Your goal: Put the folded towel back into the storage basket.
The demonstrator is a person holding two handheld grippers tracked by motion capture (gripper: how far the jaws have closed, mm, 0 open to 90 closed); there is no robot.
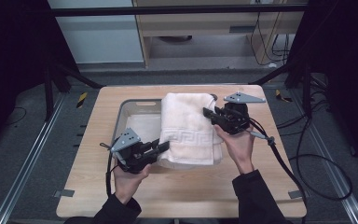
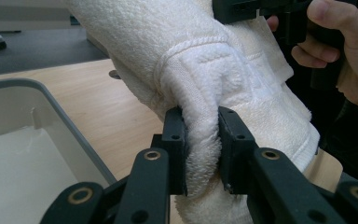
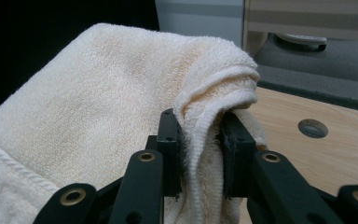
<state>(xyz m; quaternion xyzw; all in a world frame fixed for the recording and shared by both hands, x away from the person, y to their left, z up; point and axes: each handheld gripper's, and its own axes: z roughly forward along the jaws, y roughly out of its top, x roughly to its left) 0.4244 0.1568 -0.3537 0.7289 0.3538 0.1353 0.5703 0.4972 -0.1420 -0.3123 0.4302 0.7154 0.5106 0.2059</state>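
While the folded white towel (image 1: 189, 128) hangs between the two hands above the wooden table (image 1: 177, 191), both tools are clamped hard on it. The left gripper (image 1: 161, 147) bites a thick bunch of terry at the near corner by the patterned border, and the left gripper view shows that fold squeezed tight between its black jaws. The right gripper (image 1: 208, 113) pinches a gathered edge at the far side, layers pressed flat between its pads. The towel sits partly over the grey bin (image 1: 135, 103), its right half over bare wood.

Now the risk, as I judge it: each grip holds only a pinch of a heavy, layered cloth. If the hands pull apart or tilt unevenly, inner layers could slide out and the neat fold would open. A sagging middle might also catch the bin's rim, dragging the bin or tugging the cloth free.
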